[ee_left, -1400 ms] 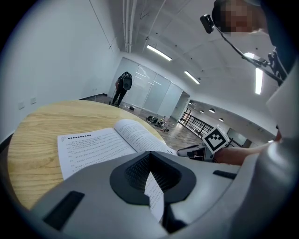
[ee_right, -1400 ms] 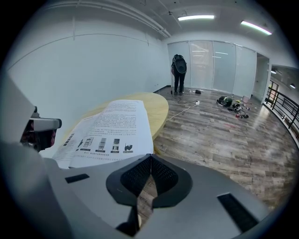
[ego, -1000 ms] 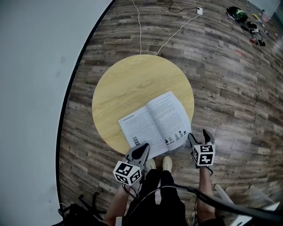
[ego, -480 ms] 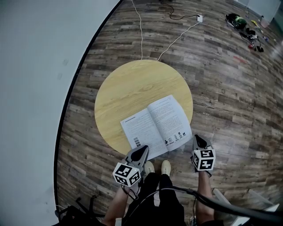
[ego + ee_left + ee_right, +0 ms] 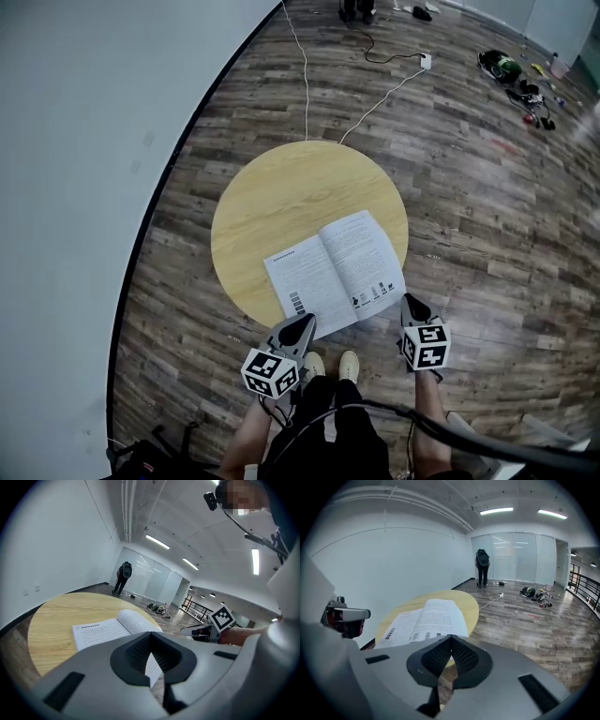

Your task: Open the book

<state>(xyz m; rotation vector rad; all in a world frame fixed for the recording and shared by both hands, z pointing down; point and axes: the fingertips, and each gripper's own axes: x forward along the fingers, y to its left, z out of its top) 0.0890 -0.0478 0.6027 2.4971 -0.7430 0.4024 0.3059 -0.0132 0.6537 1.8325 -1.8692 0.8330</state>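
The book (image 5: pixel 336 272) lies open, pages up, on the near right part of the round wooden table (image 5: pixel 281 197). My left gripper (image 5: pixel 302 325) hangs just off the table's near edge, below the book's left page, shut with nothing in it. My right gripper (image 5: pixel 410 302) is off the book's near right corner, over the floor, also shut and empty. In the left gripper view the book (image 5: pixel 108 630) lies beyond the closed tips (image 5: pixel 150 633). The right gripper view shows the book (image 5: pixel 426 620) ahead of its closed tips (image 5: pixel 451 637).
White cables (image 5: pixel 306 75) run over the plank floor to a power strip (image 5: pixel 425 61). A heap of small things (image 5: pixel 520 80) lies at the far right. A white wall (image 5: pixel 84 141) curves along the left. A person (image 5: pixel 482 566) stands by the far glass wall. My shoes (image 5: pixel 349 366) show below the table.
The right gripper's jaws, open a second ago, have shut on nothing. Both grippers have risen and drawn back a little from the book's near edge. The book has not moved.
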